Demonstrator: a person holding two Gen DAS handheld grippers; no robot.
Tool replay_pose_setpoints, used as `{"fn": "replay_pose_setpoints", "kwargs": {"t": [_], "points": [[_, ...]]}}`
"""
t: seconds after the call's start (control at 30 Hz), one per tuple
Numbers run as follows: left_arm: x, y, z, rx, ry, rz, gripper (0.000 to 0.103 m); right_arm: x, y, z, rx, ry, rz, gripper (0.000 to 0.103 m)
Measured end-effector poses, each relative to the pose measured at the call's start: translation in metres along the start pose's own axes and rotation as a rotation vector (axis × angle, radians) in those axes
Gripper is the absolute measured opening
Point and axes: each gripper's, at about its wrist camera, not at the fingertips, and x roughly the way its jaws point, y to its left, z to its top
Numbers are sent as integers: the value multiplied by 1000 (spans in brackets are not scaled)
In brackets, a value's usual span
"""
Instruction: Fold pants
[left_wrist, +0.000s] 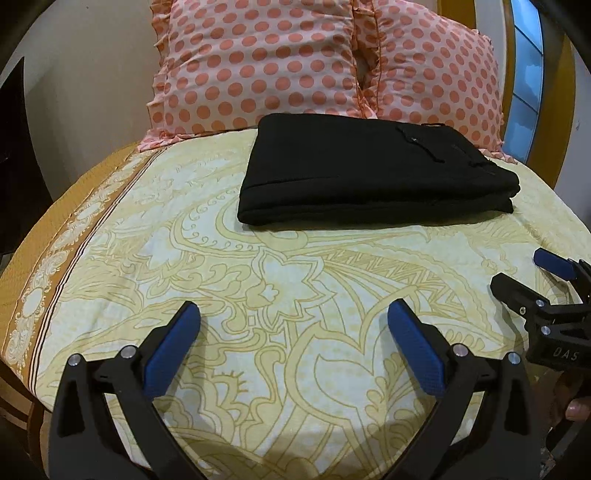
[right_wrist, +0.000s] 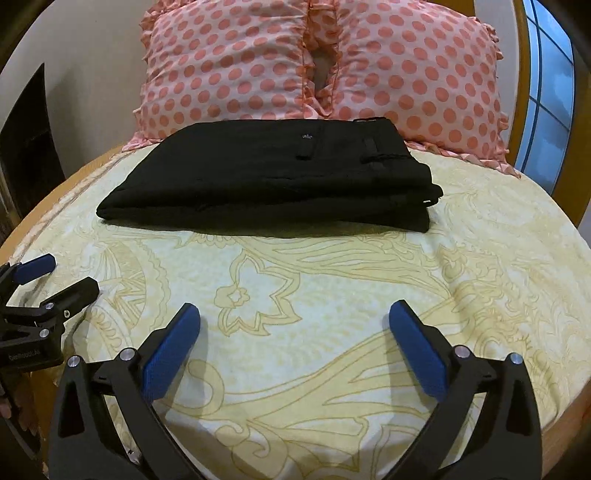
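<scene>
The bed (left_wrist: 184, 258), covered by a yellow patterned sheet, fills both views, with two pink polka-dot pillows (left_wrist: 258, 62) propped at its head. The black pants (left_wrist: 369, 173) lie folded into a flat, layered rectangle on the sheet just in front of the pillows, the waistband end with its button toward the right side.

The left tool (left_wrist: 293, 314) hangs over the near part of the bed with its blue-padded fingers spread wide, released, gripping nothing and touching no cloth. The right tool (right_wrist: 294, 314) is likewise spread wide and empty, over bare sheet. Each shows at the edge of the other's view: the right tool (left_wrist: 532, 273) to the right, the left tool (right_wrist: 59, 277) to the left, side by side.

The pants lie ahead of both tools, apart from them, with a stretch of sheet between the fingertips and the nearest fold.
</scene>
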Motion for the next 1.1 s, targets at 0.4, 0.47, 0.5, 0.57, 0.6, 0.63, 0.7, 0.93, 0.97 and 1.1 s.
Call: {"fn": "replay_pose_setpoints", "kwargs": {"t": [0.4, 0.47, 0.5, 0.57, 0.6, 0.63, 0.7, 0.93, 0.97, 1.1], "points": [[-1, 0, -2, 1, -24, -2, 101, -2, 0, -5, 6, -41, -8, 102], [-1, 0, -2, 1, -25, -2, 101, -3, 0, -4, 5, -42, -8, 102], [-1, 0, -2, 1, -25, -2, 101, -3, 0, -4, 5, -43, -8, 102], [-1, 0, -2, 1, -24, -2, 101, -3, 0, -4, 5, -42, -7, 102], [-1, 0, -2, 1, -24, -2, 101, -3, -1, -4, 5, -43, -7, 102], [-1, 0, -2, 1, -24, -2, 101, -3, 0, -5, 5, -43, -8, 102], [-1, 0, -2, 1, -24, -2, 101, -3, 0, -4, 5, -43, -8, 102], [-1, 0, -2, 1, -25, -2, 101, -3, 0, -5, 5, -43, -8, 102], [-1, 0, -2, 1, -25, -2, 101, -3, 0, -5, 5, -43, -8, 102], [-1, 0, -2, 1, -25, -2, 101, -2, 0, -5, 6, -44, -8, 102]]}}
